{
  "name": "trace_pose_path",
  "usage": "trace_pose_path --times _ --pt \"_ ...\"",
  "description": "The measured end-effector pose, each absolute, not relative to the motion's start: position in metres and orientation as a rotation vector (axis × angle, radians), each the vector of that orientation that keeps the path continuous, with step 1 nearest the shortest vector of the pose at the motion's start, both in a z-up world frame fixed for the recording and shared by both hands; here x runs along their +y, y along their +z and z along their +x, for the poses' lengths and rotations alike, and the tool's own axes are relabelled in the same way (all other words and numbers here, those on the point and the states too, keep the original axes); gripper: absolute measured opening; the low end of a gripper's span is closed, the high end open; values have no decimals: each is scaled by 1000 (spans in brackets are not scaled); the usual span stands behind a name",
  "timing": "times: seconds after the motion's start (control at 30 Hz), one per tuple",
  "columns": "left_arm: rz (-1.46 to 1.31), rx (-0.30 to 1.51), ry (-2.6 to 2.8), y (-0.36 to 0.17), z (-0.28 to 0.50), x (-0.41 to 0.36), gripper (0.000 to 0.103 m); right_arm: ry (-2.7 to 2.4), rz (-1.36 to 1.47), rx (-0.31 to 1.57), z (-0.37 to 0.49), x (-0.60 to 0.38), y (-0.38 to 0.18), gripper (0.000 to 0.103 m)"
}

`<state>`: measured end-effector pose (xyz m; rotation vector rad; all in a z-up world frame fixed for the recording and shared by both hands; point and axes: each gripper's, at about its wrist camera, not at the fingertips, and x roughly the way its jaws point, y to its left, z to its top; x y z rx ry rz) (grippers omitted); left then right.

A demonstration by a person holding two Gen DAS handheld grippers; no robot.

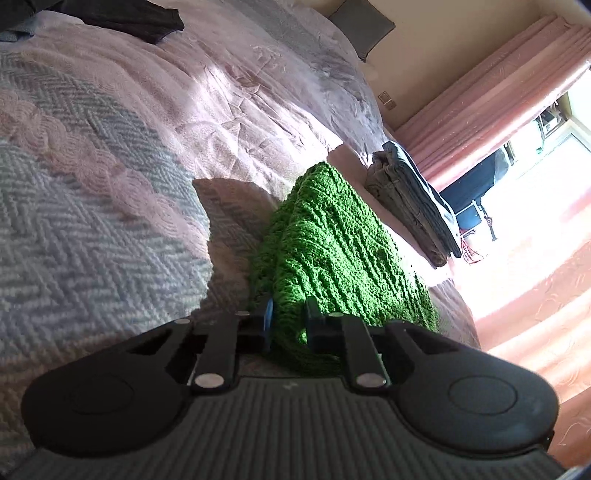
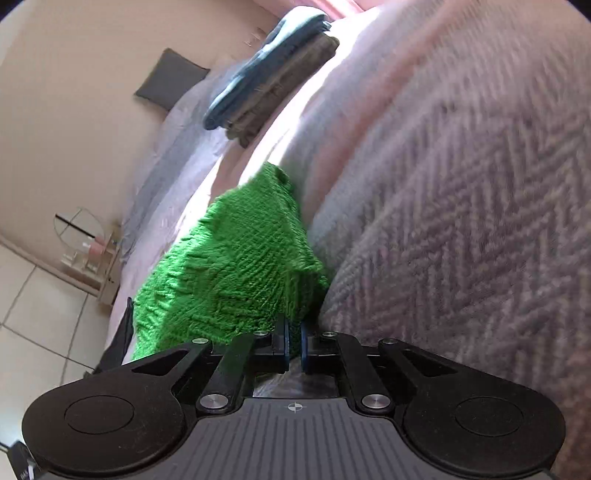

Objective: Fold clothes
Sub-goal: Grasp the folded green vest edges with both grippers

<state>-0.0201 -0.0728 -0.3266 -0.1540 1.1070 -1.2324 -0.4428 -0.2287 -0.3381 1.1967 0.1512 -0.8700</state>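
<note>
Green chunky knit fills the middle of both wrist views: one green knitted garment (image 1: 343,236) lies on the bed (image 1: 229,92), and both tools hold it. In the left wrist view the left tool (image 1: 289,317) has its two fingers a little apart, with a thick bunch of the knit's near edge clamped between them; one blue pad (image 1: 268,314) shows on the left finger. In the right wrist view the right tool (image 2: 294,341) has its two blue-padded fingers nearly together, pinching a thin edge of the same garment, which spreads away to the left and far side of that tool.

Under the garment lies one grey herringbone blanket (image 1: 85,206) with a pink cable-knit band, spread over a pale pink quilted cover. Beyond the green knit, at the far right edge of the bed, sits one stack of folded clothes (image 1: 413,199): a grey-brown piece below and a blue piece on top, two that I can count. One dark garment (image 1: 140,18) lies at the far left of the bed. One dark grey cushion (image 1: 364,24) leans at the wall. Pink curtains (image 1: 495,92) hang at the right beside a bright window. The right wrist view also shows a white tiled floor (image 2: 33,306) and one small wire stand (image 2: 88,251) at the wall.
</note>
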Motion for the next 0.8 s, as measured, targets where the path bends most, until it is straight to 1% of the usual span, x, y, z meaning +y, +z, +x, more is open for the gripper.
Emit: trace_pose_path --times 0.07,0.1,0.13,0.2,0.27,0.37,0.43,0.53,0.8 --pt "-111 1079 -1247 -318 -20 -73 18 -856 1193 179 -440 -232 -339 3" --pt "-95 1064 -1251 -314 -19 -73 21 -841 1180 190 -439 -234 -335 7" --pt "-87 1051 -1258 -310 -15 -74 22 -827 1169 205 -440 -235 -331 29" --pt "-85 1035 -1260 -302 -6 -75 37 -809 1153 219 -443 -236 -324 57" --pt "-78 1043 -1274 -298 4 -83 46 -784 1135 195 -446 -240 -316 59" --pt "-80 1078 -1285 -302 22 -101 47 -763 1129 185 -450 -251 -310 59" --pt "-113 1144 -1287 -312 37 -116 48 -747 1153 195 -449 -264 -314 59" --pt "-162 1290 -1282 -334 55 -138 50 -723 1189 210 -449 -284 -320 59" --pt "-182 1486 -1349 -365 63 -178 50 -634 1292 246 -447 -336 -340 59"
